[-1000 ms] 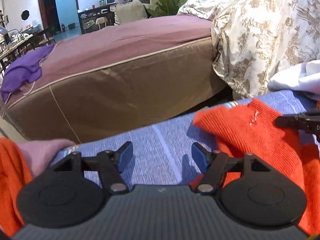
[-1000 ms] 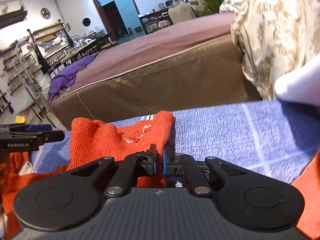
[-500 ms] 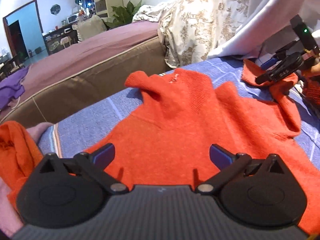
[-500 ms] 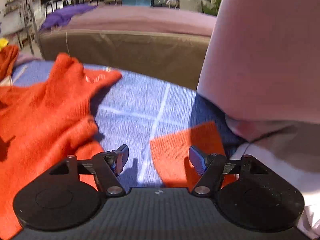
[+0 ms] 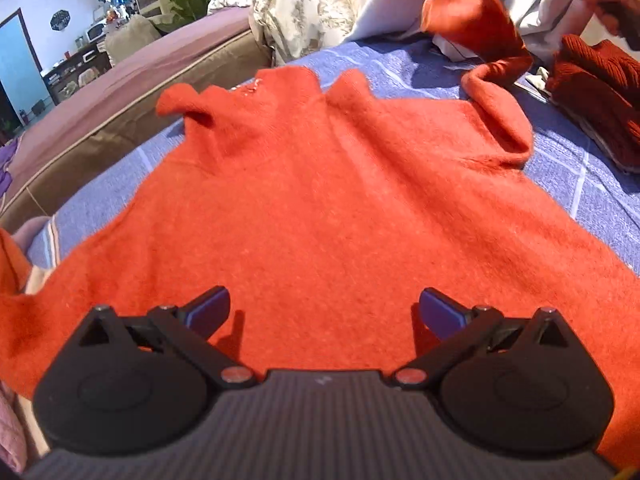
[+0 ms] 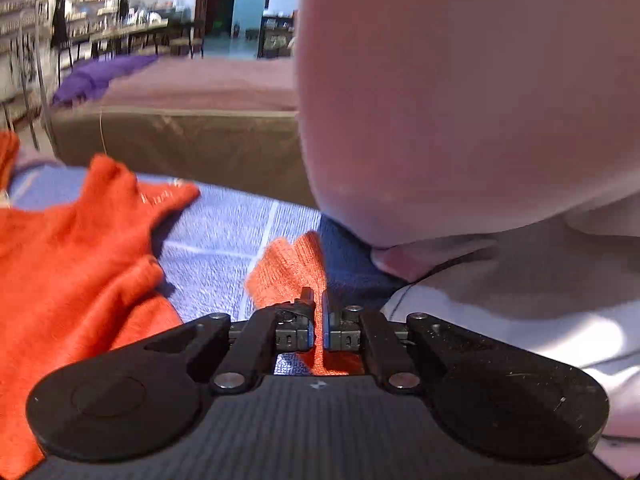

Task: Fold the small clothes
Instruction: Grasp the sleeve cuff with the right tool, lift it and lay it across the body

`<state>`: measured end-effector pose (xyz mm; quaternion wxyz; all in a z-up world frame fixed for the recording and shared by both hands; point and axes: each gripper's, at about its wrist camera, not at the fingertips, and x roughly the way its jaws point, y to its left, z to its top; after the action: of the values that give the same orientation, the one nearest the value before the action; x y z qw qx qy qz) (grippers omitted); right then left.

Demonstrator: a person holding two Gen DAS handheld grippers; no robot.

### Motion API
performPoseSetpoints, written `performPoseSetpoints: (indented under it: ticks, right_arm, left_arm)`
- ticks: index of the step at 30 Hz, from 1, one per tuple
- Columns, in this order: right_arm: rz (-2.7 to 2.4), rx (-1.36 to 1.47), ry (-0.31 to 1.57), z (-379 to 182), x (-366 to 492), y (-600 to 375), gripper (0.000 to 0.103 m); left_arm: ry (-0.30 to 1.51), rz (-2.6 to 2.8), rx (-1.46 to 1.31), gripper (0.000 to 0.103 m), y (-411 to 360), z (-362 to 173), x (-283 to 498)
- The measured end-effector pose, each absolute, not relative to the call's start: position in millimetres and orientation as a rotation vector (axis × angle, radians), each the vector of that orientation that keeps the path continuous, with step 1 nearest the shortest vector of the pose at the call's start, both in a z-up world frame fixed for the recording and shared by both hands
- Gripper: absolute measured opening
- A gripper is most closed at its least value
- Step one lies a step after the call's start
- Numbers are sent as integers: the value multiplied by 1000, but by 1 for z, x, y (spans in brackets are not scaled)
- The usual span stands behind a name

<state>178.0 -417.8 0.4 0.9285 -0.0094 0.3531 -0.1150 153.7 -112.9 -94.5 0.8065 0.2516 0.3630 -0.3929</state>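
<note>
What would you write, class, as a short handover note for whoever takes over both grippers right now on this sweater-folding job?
Left gripper: wide open, hovering over the orange sweater, holding nothing.
Right gripper: just closed, shut on the sweater's sleeve cuff, lifted off the blue checked cloth.
The sweater lies spread out, neck away from the left camera. A dark red garment lies to the right.
Done: sleeve gripped.
Left: fold both sleeves in, then the body.

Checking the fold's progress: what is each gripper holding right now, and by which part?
The right gripper is shut on the orange sweater, gripping its sleeve cuff. The left gripper holds nothing, jaws wide open.
</note>
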Motion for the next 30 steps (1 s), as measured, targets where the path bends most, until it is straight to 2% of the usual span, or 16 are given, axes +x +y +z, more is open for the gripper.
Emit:
performPoseSetpoints:
  ticks: [7,11,17,22,30]
  right_arm:
    - [-318,104,475,112,65,-421,4]
    - [-315,162,417,153,50,-423,4]
    - [-220,258,312,192,50,-404,5]
    - [-12,342,320,185,96,-353,5]
    - [383,429,410,116,220,-200,5]
  left_arm:
    - [807,-868,502,103,-130,-85,144]
    - [811,-830,629,103,-140,-89,125]
    - [817,-852,591,103,-101,-77,95]
    - [804,-798,560,103,-56,-61,82]
    - [761,-619,356,103,38,-14,72]
